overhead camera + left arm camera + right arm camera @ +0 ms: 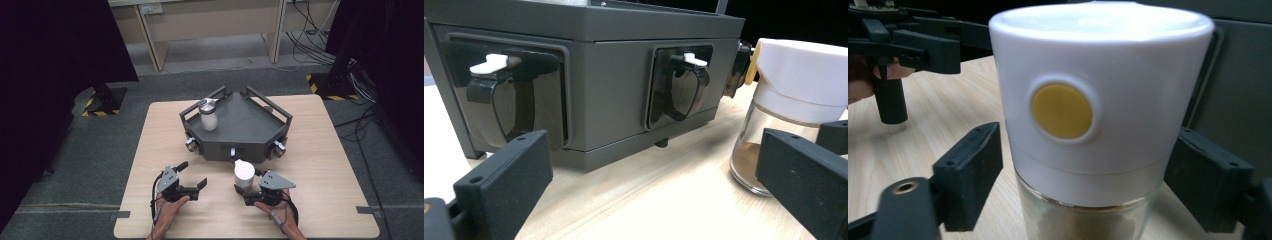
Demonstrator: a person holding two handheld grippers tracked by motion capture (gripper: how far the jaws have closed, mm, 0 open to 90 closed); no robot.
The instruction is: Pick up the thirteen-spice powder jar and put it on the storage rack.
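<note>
A glass spice jar with a white cap, a yellow dot and brown powder stands on the table in front of a dark grey tray. My right gripper is open, its jaws on either side of the jar, close to it with a small gap on the left side. To the left, my left gripper is open and holds nothing. In the left gripper view, the gripper faces the tray's front wall, with the jar at the right. A second jar with a metal lid stands upright on the tray.
The tray's front wall carries black sockets with white latches, and metal knobs sit at its corners. The wooden table ends just behind the hands. Beyond it are a grey floor, desk legs and cables.
</note>
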